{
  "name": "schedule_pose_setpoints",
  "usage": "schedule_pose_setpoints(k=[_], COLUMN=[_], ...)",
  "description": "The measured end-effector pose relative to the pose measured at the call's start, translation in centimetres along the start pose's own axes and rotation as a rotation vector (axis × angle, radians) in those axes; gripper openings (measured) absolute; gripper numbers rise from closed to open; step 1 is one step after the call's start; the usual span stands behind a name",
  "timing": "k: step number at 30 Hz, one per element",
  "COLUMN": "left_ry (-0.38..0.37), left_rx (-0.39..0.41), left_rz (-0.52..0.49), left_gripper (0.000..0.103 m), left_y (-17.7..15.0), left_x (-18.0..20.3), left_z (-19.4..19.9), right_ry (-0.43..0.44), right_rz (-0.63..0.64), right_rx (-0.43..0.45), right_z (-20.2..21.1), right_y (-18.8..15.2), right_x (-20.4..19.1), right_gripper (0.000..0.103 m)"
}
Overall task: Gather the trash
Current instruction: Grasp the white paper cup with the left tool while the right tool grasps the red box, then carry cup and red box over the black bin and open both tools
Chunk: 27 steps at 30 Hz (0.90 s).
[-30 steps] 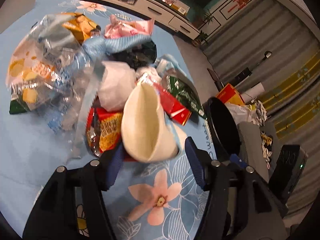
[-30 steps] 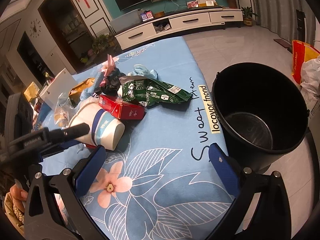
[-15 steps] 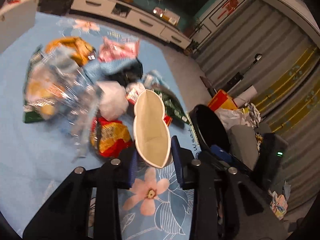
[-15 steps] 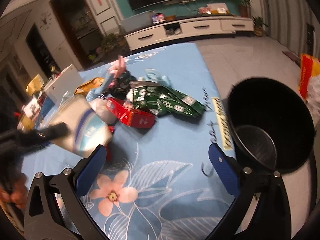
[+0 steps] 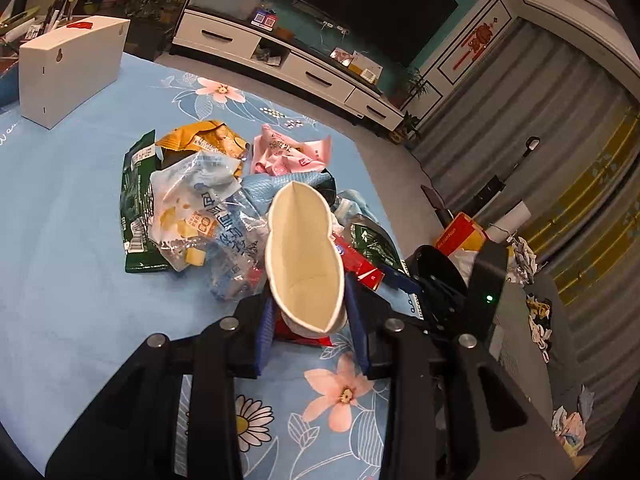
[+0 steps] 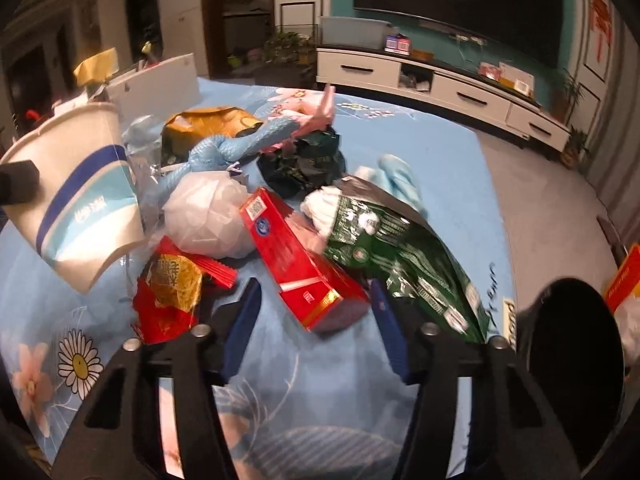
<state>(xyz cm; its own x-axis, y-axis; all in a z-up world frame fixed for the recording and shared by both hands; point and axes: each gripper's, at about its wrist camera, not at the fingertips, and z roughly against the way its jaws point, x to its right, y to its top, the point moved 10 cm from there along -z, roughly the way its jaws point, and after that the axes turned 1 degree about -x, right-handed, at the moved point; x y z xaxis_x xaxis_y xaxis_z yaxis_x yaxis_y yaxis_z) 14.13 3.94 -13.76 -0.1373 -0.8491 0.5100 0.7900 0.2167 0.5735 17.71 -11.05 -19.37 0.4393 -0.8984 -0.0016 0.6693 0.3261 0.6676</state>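
My left gripper (image 5: 310, 316) is shut on a squashed white paper cup (image 5: 304, 256) and holds it above the trash pile; the cup (image 6: 76, 196) with its blue band also shows at the left of the right wrist view. My right gripper (image 6: 316, 320) is open and empty, its fingers on either side of the near end of a red carton (image 6: 298, 260). A green snack bag (image 6: 404, 256), a white crumpled bag (image 6: 208, 216) and a red-gold wrapper (image 6: 172, 292) lie around the carton. The black trash bin (image 6: 572, 364) stands beside the table at the right.
More wrappers, pink (image 5: 288, 152), orange (image 5: 204, 136) and clear (image 5: 200, 208), lie in the pile on the blue floral tablecloth (image 5: 60, 240). A white box (image 5: 68, 68) stands at the far left. A TV cabinet (image 6: 440, 80) stands beyond the table.
My left gripper has closed on the paper cup and lifted it off the table. My right gripper has swung left from the bin to the red carton.
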Motion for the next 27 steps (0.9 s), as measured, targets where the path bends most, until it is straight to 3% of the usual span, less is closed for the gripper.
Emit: schedule_pose_setpoints(k=[8, 19, 22, 27], left_ry=[0.0, -0.017, -0.025, -0.038], left_rx=[0.0, -0.002, -0.004, -0.017], left_rz=[-0.016, -0.097, -0.13, -0.204], left_gripper=[0.034, 0.034, 0.034, 0.034], left_y=[-0.3, -1.4, -1.7, -2.1], left_x=[0.3, 3.7, 5.1, 8.4], left_z=[0.2, 0.8, 0.8, -0.2], right_ry=[0.029, 0.223, 0.216, 0.127], right_rz=[0.007, -0.248, -0.295, -0.368], right_rx=[0.047, 0.19, 0.24, 0.276], right_z=[2.0, 10.4, 12.8, 15.1], right_y=[-0.1, -1.2, -1.5, -2.8], right_x=[-0.9, -0.1, 1.1, 4.8], right_gripper=[0.023, 0.023, 0.023, 0.023])
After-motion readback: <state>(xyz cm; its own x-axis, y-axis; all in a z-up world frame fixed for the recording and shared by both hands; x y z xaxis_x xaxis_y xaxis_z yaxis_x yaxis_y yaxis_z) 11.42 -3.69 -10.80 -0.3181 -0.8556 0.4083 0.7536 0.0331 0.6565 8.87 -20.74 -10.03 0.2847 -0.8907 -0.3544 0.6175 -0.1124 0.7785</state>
